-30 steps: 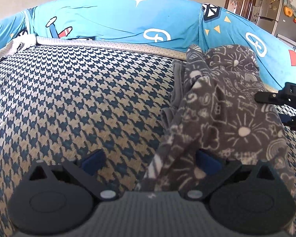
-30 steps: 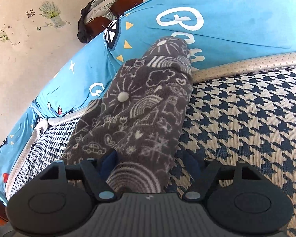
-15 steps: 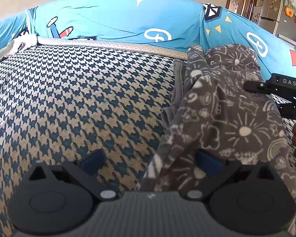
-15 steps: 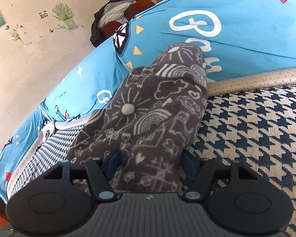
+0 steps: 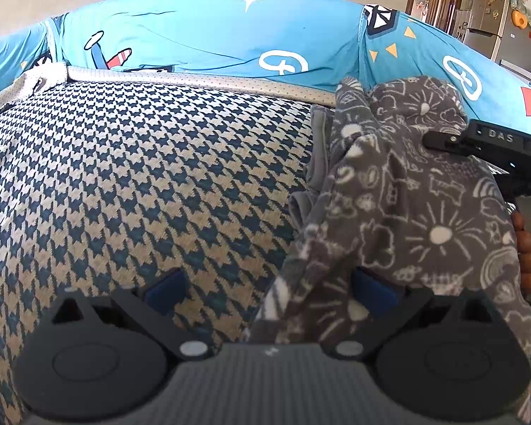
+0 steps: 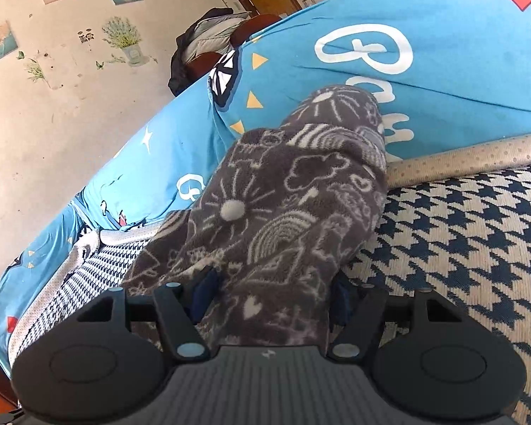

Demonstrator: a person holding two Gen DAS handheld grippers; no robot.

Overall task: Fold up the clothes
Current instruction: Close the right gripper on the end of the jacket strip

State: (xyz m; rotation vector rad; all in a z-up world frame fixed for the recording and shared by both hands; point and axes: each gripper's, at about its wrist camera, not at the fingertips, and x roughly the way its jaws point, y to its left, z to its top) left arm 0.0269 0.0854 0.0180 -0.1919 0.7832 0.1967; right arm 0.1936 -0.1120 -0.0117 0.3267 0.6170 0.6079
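A grey fleece garment (image 5: 400,194) with white doodles lies bunched lengthwise on the houndstooth seat cover (image 5: 141,177), right of centre. My left gripper (image 5: 269,290) is open and low over the cover, and the garment's near end drapes between its jaws against the right pad. My right gripper (image 6: 272,297) is open and straddles the garment (image 6: 283,205), with a blue pad on each side of the roll. I cannot see the pads squeezing the garment. In the left wrist view one of the right gripper's fingers (image 5: 442,139) reaches over the garment's far part.
Blue printed cushions (image 5: 212,35) wall the seat at the back and right, with a beige dotted piping (image 5: 194,79) along their foot. A hand (image 5: 529,248) holds the right gripper at the right edge. Bare houndstooth cover spreads to the left of the garment.
My right gripper has slid further in over the garment, which now fills more of its view. The garment has hardly shifted and my left gripper has stayed put.
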